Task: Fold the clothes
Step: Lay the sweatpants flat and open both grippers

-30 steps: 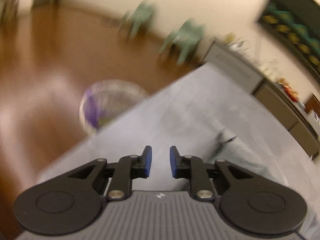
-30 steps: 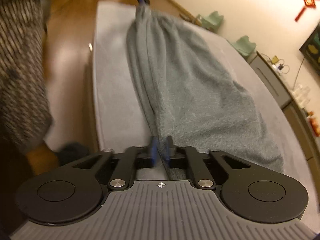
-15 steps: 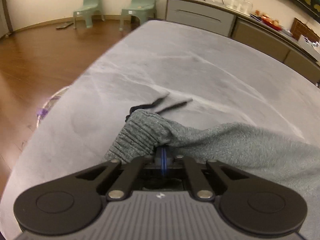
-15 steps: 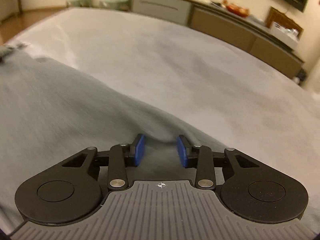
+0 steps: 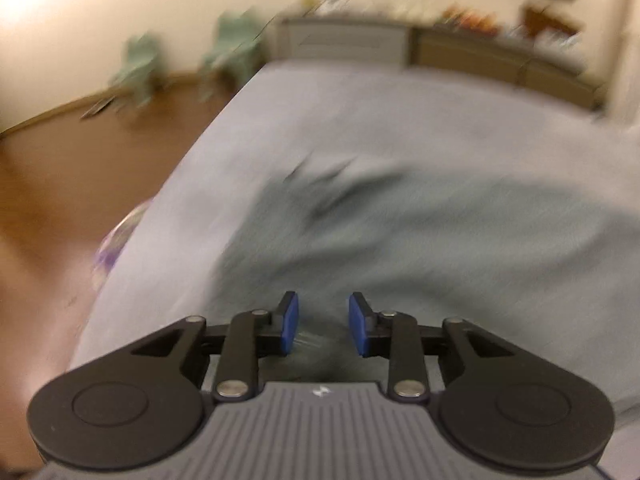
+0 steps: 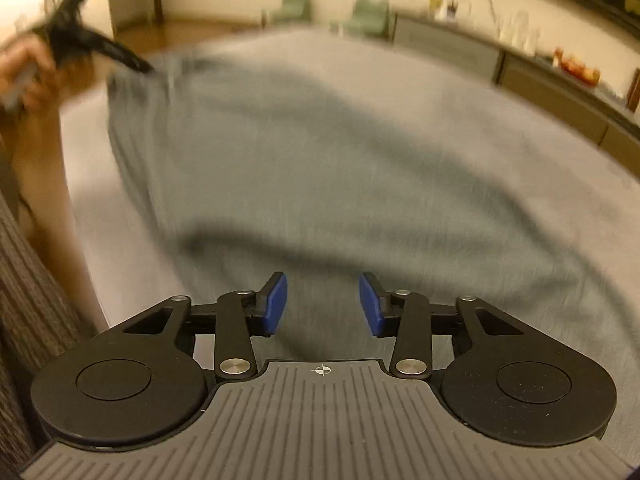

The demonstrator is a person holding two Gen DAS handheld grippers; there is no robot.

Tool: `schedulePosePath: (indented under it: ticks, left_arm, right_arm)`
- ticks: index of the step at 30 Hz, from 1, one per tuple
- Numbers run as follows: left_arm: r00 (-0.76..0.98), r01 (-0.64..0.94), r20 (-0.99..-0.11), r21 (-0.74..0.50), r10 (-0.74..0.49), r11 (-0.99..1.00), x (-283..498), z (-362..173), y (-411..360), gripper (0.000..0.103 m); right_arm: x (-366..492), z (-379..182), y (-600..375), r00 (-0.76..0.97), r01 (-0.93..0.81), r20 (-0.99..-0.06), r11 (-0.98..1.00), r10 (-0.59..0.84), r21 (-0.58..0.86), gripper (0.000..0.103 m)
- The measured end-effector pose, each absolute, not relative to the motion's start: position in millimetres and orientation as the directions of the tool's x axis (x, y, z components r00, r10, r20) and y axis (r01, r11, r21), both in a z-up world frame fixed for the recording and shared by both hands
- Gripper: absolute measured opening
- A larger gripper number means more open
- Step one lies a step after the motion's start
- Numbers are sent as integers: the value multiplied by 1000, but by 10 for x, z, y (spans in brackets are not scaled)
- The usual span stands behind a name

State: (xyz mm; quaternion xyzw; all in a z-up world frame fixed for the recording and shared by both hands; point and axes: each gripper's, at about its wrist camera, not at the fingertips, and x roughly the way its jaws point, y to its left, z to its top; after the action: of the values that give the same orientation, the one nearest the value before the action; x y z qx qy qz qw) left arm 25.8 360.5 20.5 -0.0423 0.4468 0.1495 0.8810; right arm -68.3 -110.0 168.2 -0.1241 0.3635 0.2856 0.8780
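Grey sweatpants (image 6: 340,160) lie spread flat on the grey table cover (image 5: 360,100), a fleecy knit garment. Judged soft, limp and light: they will drape and sag from any pinch, not slippery, nothing fragile. The drawstring (image 5: 320,172) end, so the waistband, sits ahead of the left gripper (image 5: 323,328). Fabric runs under and between that gripper's fingers, which stand spread apart with nothing pinched. The right gripper (image 6: 323,304) is also spread wide, hovering over the other end of the cloth with fabric below the gap and no grip visible. Both views are motion-blurred, so contact with the cloth can't be told. Best hold is probably at the edges: waistband corner by the left fingers, hem or side seam by the right, pinching both layers so they lift together. Beyond the fingers are green chairs (image 6: 296,2), a low cabinet (image 6: 448,44) and a wood floor (image 5: 80,160).
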Motion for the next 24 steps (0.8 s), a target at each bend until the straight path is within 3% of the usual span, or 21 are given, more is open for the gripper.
schedulePosePath:
  ticks: [1, 3, 7, 8, 11, 14, 18, 21, 24]
  left_arm:
    - [557, -325, -800, 35, 222, 945, 189, 134, 3740, 4]
    - [555, -381, -806, -26, 206, 924, 127, 129, 3915, 4]
    - [531, -430, -792, 55, 302, 901, 185, 328, 3683, 5]
    - [561, -417, -769, 57, 306, 907, 150, 438, 3576, 15]
    - [665, -293, -723, -24, 185, 956, 64, 626, 3174, 24]
    - [572, -195, -796, 101, 197, 976, 137, 335, 2831, 24]
    - [513, -197, -777, 308, 366, 931, 56, 107, 2766, 31]
    - [510, -269, -775, 268, 373, 925, 55, 218, 2802, 25]
    - [592, -270, -735, 206, 331, 941, 232, 451, 2636, 25]
  right_arm:
    - [-696, 1657, -1139, 574, -587, -709, 810, 410, -7, 40]
    - [-721, 1607, -1217, 576, -577, -710, 817, 406, 0, 40]
    - [-772, 1508, -1374, 580, -557, -710, 831, 399, 13, 40]
    - [-784, 1483, -1413, 581, -552, -710, 834, 398, 16, 40]
    - [-823, 1408, -1530, 584, -536, -711, 844, 393, 26, 40]
    - [-823, 1332, -1616, 594, -522, -703, 852, 390, 32, 53]
    - [-825, 1124, -1820, 555, -500, -771, 866, 311, -11, 53]
    - [-884, 1082, -2059, 534, -493, -799, 869, 275, -31, 52]
    - [-765, 1167, -2250, 569, -457, -761, 889, 311, 22, 48]
